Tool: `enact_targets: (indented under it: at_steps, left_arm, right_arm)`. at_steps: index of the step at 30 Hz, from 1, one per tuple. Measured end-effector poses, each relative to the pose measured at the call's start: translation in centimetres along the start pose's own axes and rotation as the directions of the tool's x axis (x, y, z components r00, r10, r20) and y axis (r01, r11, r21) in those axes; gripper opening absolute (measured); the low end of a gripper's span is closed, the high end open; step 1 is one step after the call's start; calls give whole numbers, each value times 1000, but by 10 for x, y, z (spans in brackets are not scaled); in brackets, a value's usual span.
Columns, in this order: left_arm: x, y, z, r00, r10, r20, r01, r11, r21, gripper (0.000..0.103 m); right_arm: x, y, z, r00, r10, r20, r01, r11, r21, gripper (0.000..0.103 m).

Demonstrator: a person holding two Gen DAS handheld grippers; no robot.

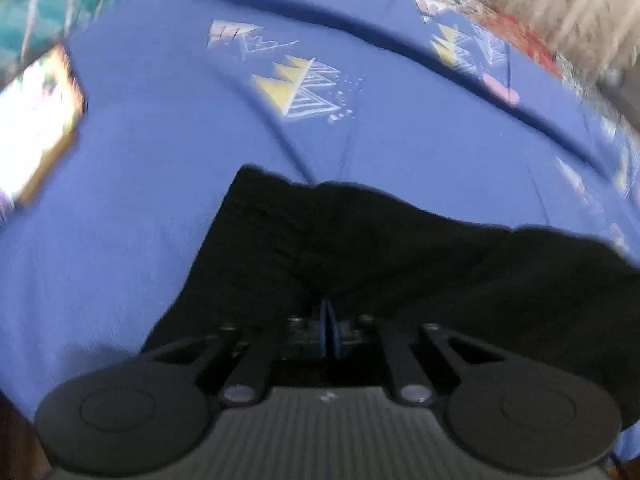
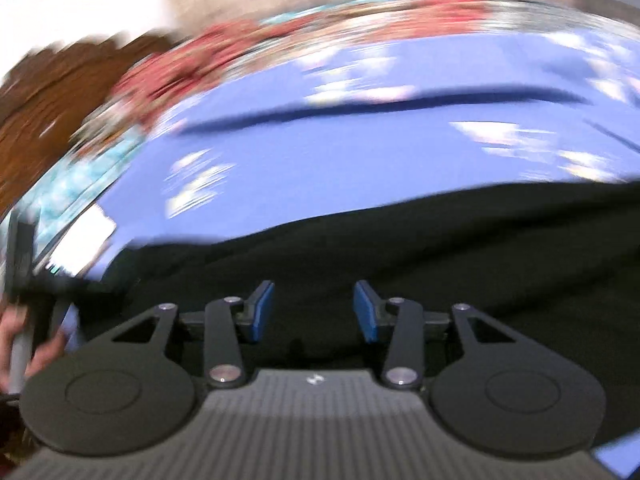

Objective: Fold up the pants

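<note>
The left gripper (image 1: pixel 329 330) points steeply downward, its two blue pads (image 1: pixel 335 334) pressed flat together with no gap showing; whether any cloth is pinched between them cannot be told. The right gripper (image 2: pixel 314 310) tilts down less steeply, its blue pads (image 2: pixel 262 312) standing well apart, nothing touching them. At the left edge of the right wrist view, a hand (image 2: pixel 24 344) wraps around a pale handle, heavily blurred.

A blue bedsheet (image 1: pixel 160 152) with triangle prints (image 1: pixel 298 86), a bright phone screen (image 1: pixel 36 120) at its left edge.
</note>
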State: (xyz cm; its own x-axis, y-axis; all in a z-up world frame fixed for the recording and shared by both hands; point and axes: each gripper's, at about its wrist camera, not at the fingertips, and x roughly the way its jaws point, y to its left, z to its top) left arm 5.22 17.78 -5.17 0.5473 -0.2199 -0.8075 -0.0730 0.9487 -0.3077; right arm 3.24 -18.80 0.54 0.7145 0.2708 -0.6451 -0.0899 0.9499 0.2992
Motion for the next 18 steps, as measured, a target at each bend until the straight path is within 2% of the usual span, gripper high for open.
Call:
enact_targets:
  at_steps: [2, 4, 6, 9, 11, 15, 18]
  left_arm:
    - [-10, 3, 0, 1000, -25, 8, 25, 999, -19, 6]
    - [-21, 1, 1, 999, -29, 31, 29, 999, -25, 6]
    - [-31, -5, 1, 998, -29, 55, 30, 999, -17, 7]
    - [-41, -19, 7, 996, -44, 83, 44, 999, -1, 7]
    - [-43, -30, 15, 994, -55, 94, 54, 998, 9, 7]
    - [-38, -56, 19, 995, -64, 78, 60, 997, 51, 7]
    - [-33, -73, 16, 995, -87, 38, 84, 993, 85, 8]
  right_arm:
    - [-21, -44, 1, 992, -116, 46, 112, 989, 92, 46]
    - [-46, -95, 2, 966, -243, 89, 221, 954, 203, 46]
    - [-67, -143, 3, 926, -358, 116, 308, 899, 312, 47]
    - [-91, -209, 9, 854, -507, 118, 411, 795, 446, 47]
    - [-98, -247, 15, 826, -555, 103, 430, 737, 522, 48]
    - [-87, -299, 32, 807, -589, 51, 438, 654, 617, 48]
    - [-73, -324, 45, 786, -618, 19, 469, 616, 633, 49]
